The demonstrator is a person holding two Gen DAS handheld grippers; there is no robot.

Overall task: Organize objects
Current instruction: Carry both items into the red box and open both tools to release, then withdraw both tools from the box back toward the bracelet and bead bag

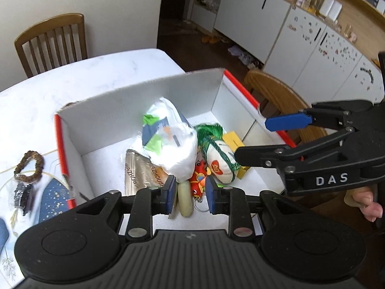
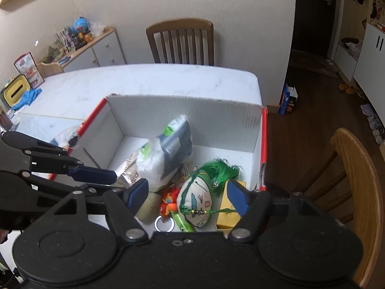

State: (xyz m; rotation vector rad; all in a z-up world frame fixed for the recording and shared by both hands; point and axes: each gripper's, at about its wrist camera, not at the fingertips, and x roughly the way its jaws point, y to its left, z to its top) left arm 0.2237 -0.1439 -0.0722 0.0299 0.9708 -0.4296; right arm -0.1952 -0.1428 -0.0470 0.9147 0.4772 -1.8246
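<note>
Two grippers over white corrugated box (image 2: pixel 182 110) with red edges, on marble-look tabletop (image 2: pixel 149 82). Left gripper (image 1: pixel 190 193): jaws narrow, nothing pinched; pale round disc (image 1: pixel 185 198) lies below in box. Right gripper (image 2: pixel 186 196): jaws wide, empty. Box holds crinkly plastic bag (image 1: pixel 173 142), stuffed cloth pouch (image 2: pixel 201 201) with green tassel, foil packet (image 1: pixel 139 171), yellow carton (image 2: pixel 227 214).

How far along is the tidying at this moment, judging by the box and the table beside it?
Done: the white box already holds a plastic bag, foil pouch, embroidered sachet with green tassel, red toy and yellow box. In hand: nothing; left gripper and right gripper are both empty above it. Left: the bead bracelet and a dark bagged item on the table.
</note>
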